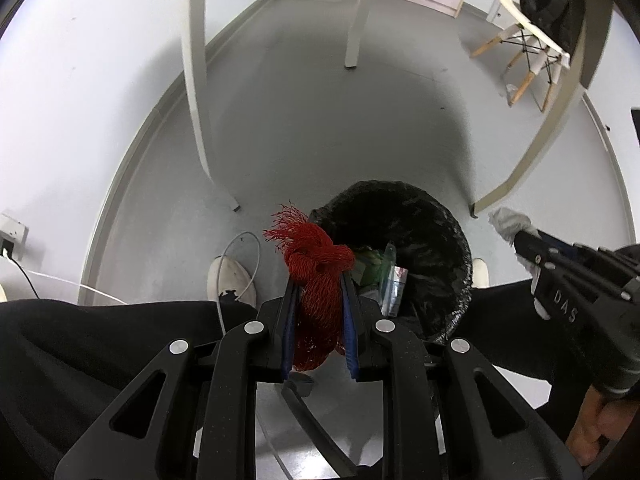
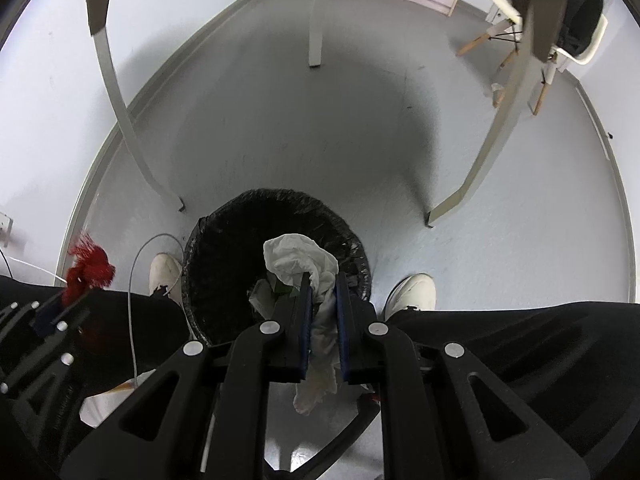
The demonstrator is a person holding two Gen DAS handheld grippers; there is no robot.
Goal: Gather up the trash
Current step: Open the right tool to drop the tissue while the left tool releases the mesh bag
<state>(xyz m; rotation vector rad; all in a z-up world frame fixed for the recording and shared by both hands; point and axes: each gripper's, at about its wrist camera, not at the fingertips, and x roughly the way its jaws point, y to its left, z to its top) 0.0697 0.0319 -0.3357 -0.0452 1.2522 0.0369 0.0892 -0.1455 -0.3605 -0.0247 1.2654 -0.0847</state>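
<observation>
My left gripper [image 1: 319, 280] is shut on a red mesh net bag [image 1: 316, 276], whose frayed knot sticks out past the fingertips. It hangs just left of a black-lined trash bin [image 1: 436, 216] that holds green and clear wrappers [image 1: 384, 276]. My right gripper [image 2: 323, 280] is shut on a crumpled white tissue [image 2: 298, 258], directly above the same bin [image 2: 224, 240]. The tissue's tail hangs down between the jaws. In the left wrist view the right gripper [image 1: 516, 236] shows at the right with the tissue [image 1: 508, 220]. The right wrist view catches the left gripper [image 2: 76, 284] with the net bag [image 2: 90, 268] at far left.
The bin stands on a grey floor between a person's white shoes [image 2: 412, 290] and dark trouser legs [image 1: 100, 340]. White table legs [image 1: 196, 100] rise around it. A thin white cable [image 2: 132, 280] loops on the left. A chair with wooden legs [image 1: 528, 48] stands far right.
</observation>
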